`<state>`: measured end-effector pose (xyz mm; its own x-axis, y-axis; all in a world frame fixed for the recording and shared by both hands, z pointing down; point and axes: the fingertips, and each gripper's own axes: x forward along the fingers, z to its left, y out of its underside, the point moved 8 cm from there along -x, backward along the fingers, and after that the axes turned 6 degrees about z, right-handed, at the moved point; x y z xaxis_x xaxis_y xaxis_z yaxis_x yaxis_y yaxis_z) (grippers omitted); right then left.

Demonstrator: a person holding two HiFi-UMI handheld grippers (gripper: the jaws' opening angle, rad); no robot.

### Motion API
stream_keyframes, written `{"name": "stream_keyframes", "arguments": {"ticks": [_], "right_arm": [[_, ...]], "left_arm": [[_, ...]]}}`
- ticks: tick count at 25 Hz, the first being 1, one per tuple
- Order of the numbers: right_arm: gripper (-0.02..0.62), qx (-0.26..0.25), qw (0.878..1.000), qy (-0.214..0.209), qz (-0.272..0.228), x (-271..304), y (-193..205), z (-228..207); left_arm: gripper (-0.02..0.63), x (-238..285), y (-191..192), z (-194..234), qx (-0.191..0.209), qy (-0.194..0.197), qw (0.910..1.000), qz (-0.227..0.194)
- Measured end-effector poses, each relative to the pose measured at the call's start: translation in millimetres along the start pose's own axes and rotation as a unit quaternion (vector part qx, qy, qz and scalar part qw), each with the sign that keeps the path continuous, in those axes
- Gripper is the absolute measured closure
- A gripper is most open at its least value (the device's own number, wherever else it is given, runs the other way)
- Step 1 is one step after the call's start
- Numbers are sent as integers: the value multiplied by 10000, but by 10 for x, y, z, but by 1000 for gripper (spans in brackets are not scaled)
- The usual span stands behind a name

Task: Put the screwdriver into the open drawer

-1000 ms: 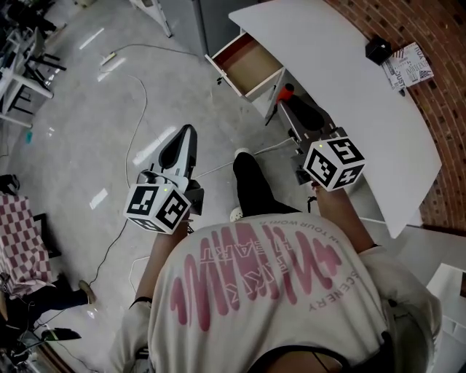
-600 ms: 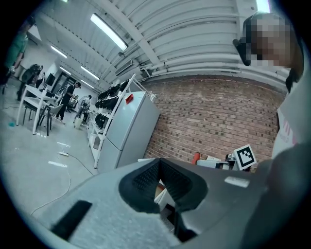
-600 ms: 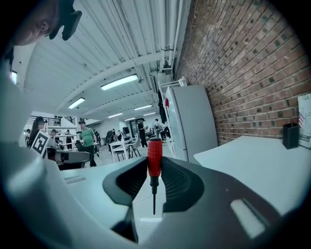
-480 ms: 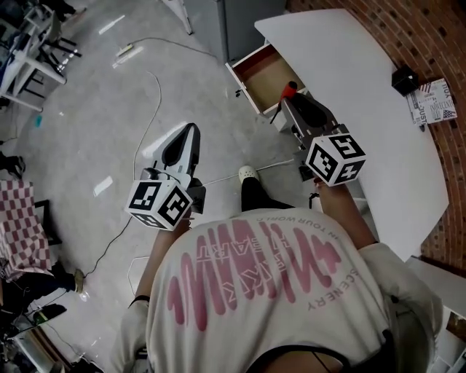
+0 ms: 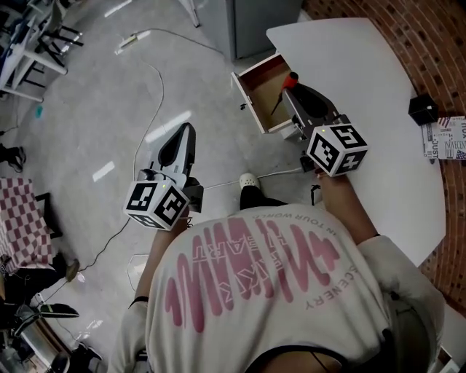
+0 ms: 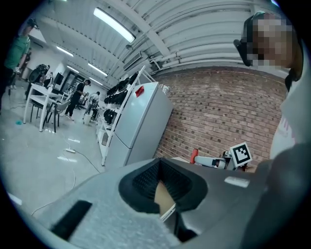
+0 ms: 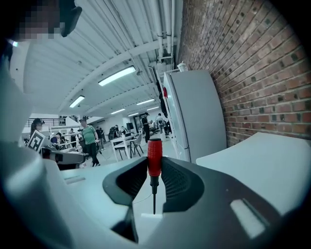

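Note:
My right gripper (image 5: 294, 90) is shut on the screwdriver (image 5: 289, 81), which has a red handle and a thin dark shaft. In the head view it hangs over the open wooden drawer (image 5: 255, 71) at the white table's (image 5: 378, 80) left edge, shaft slanting down into the drawer. In the right gripper view the screwdriver (image 7: 154, 160) stands upright, handle on top, clamped between the black pads (image 7: 177, 182) of the right gripper (image 7: 154, 171). My left gripper (image 5: 187, 135) is shut and holds nothing, out over the floor to the drawer's left. The left gripper (image 6: 163, 179) looks toward the drawer's side (image 6: 163, 197).
A grey fridge (image 5: 251, 22) stands just behind the drawer. A black box (image 5: 422, 109) and a printed booklet (image 5: 445, 138) lie on the table's far right. A cable (image 5: 156, 80) runs across the concrete floor; a checkered cloth (image 5: 18, 226) is at the left. People stand far behind (image 7: 87, 136).
My right gripper has carried the screwdriver from beside the drawer front to over the open drawer. The left gripper has stayed shut and barely moved.

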<state>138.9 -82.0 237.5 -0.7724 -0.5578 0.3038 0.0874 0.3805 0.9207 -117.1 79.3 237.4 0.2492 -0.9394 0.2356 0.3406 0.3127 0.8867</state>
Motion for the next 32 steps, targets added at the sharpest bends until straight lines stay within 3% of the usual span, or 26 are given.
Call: {"name": "stream_keyframes", "arguments": {"ticks": [9, 22, 27, 32], "right_arm": [[489, -37, 9983, -53, 576, 731, 135, -529], [491, 151, 9844, 35, 1755, 1455, 847, -901], [491, 103, 9789, 160, 2035, 1704, 1179, -1044], [491, 123, 9688, 409, 2443, 1973, 1532, -1149]], "left_arm": [[601, 587, 47, 367, -198, -228, 9993, 220], [601, 793, 230, 889, -516, -796, 9920, 828], [601, 793, 286, 1005, -389, -1043, 9915, 675], [601, 823, 307, 1243, -694, -1115, 9895, 607]]}}
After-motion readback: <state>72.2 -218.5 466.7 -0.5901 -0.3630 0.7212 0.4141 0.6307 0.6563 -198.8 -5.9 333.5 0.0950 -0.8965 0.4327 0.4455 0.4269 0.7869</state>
